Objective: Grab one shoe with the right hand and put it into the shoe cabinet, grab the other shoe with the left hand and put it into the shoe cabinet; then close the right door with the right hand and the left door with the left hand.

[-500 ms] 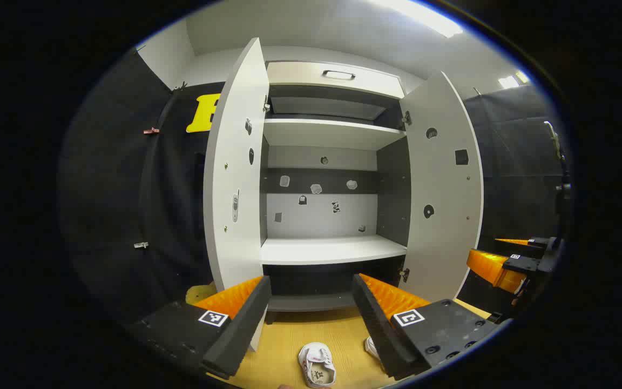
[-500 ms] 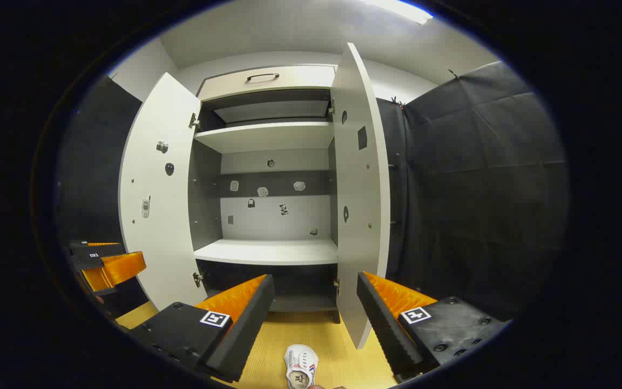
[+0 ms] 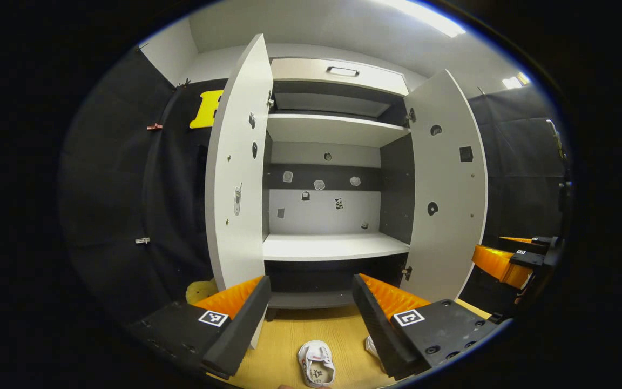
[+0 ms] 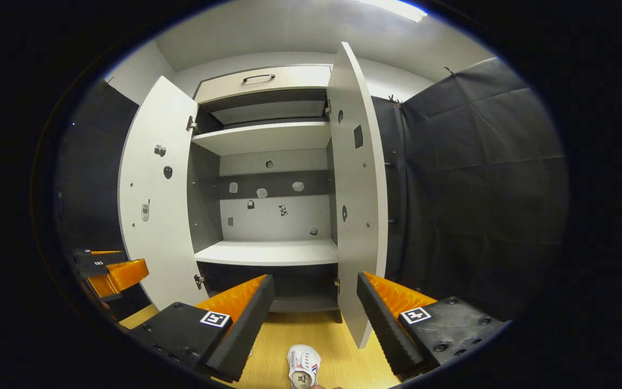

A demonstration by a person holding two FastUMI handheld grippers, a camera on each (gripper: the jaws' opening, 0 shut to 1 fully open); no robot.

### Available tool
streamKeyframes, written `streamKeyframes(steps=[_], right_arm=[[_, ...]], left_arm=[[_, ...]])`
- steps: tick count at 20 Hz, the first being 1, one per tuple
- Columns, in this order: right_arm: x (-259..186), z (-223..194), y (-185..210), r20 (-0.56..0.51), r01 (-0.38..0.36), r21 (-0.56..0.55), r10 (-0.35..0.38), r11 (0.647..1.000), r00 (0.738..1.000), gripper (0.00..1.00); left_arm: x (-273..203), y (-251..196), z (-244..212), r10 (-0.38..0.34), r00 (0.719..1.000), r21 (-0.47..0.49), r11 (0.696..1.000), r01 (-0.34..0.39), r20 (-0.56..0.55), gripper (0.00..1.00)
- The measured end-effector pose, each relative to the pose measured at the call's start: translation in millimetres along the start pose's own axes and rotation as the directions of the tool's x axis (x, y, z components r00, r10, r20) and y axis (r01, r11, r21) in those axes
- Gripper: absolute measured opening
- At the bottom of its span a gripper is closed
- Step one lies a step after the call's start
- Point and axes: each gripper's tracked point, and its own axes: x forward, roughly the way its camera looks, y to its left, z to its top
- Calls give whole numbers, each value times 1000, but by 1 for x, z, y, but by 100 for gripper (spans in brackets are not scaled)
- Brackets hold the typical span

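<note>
1. Standing wide open on the left of the left gripper view, the left door (image 3: 238,178) of the shoe cabinet (image 3: 338,75) shows its pale inner face with a few small stickers.
2. Between the doors, the white lower shelf (image 3: 335,246) lies bare, and an upper shelf (image 3: 332,128) sits below a drawer front with a dark handle.
3. At the right of that view the right door (image 3: 448,189) also hangs open, swung outward.
4. Low in the frame, the left gripper (image 3: 311,313) has its jaws spread apart with nothing between them, raised above the wooden floor (image 3: 284,340).
5. One white shoe (image 3: 317,365) lies on the floor between the left gripper's fingers in the picture, its long axis running toward and away from the cabinet; which end is the toe I cannot tell.
6. Just right of it, a sliver of the other shoe (image 3: 370,346) peeks out beside the gripper's right-hand finger.
7. In the right gripper view, the left gripper (image 4: 108,267) appears at the far left edge, near the left door (image 4: 154,200).
8. The right gripper (image 4: 316,319) is likewise released, empty, with the shoe (image 4: 303,366) on the floor below the gap, lengthwise toward the cabinet.
9. The right door (image 4: 357,194) stands edge-on just right of centre.
</note>
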Motion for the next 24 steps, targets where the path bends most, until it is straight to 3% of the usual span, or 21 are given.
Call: streamKeyframes(steps=[12, 24], right_arm=[[-2, 6, -12, -26, -7, 8, 8, 1000, 1000, 98], [14, 48, -62, 12, 45, 26, -46, 999, 999, 98]], left_arm=[[12, -13, -8, -31, 999, -16, 999, 31, -20, 95], [27, -17, -16, -40, 998, -22, 999, 39, -43, 95]])
